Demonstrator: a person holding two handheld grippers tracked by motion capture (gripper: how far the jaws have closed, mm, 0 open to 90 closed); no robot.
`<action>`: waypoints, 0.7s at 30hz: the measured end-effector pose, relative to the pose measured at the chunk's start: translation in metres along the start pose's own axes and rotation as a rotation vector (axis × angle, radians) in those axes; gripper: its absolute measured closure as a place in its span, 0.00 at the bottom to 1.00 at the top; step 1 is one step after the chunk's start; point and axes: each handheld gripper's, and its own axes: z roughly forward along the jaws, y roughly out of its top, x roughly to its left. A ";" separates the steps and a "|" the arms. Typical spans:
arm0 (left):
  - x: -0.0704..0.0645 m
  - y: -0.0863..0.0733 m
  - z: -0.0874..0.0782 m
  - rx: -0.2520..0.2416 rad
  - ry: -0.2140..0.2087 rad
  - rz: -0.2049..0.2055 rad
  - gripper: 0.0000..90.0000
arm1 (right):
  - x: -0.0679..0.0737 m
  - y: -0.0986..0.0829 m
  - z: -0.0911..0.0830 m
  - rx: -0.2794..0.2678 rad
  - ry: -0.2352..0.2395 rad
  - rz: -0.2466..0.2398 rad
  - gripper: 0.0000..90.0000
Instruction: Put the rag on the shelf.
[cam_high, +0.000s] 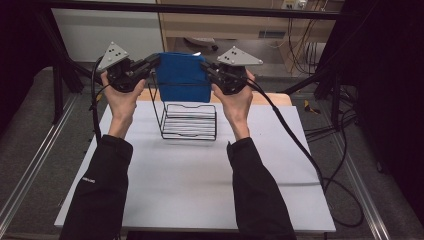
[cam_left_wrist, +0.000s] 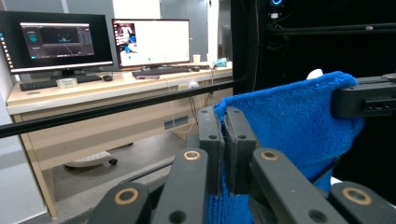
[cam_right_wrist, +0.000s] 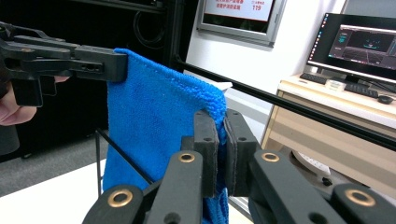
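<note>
High view: a blue towel hangs stretched between both grippers above the wire rack.
The left gripper and right gripper each pinch a top corner, jaws clamped on cloth (seen close in both gripper views). Best to keep the edge level and taut, lowering evenly over the rack's rear bar.
</note>
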 end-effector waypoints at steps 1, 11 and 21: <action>-0.001 -0.001 0.000 0.003 0.000 0.005 0.96 | 0.000 -0.001 -0.001 0.002 0.005 0.002 0.95; -0.004 -0.008 -0.010 0.017 -0.027 0.011 0.96 | 0.007 -0.004 -0.009 0.026 0.019 -0.044 0.95; -0.009 -0.013 -0.020 0.047 -0.059 0.029 0.96 | 0.010 -0.013 -0.014 0.023 0.036 -0.054 0.95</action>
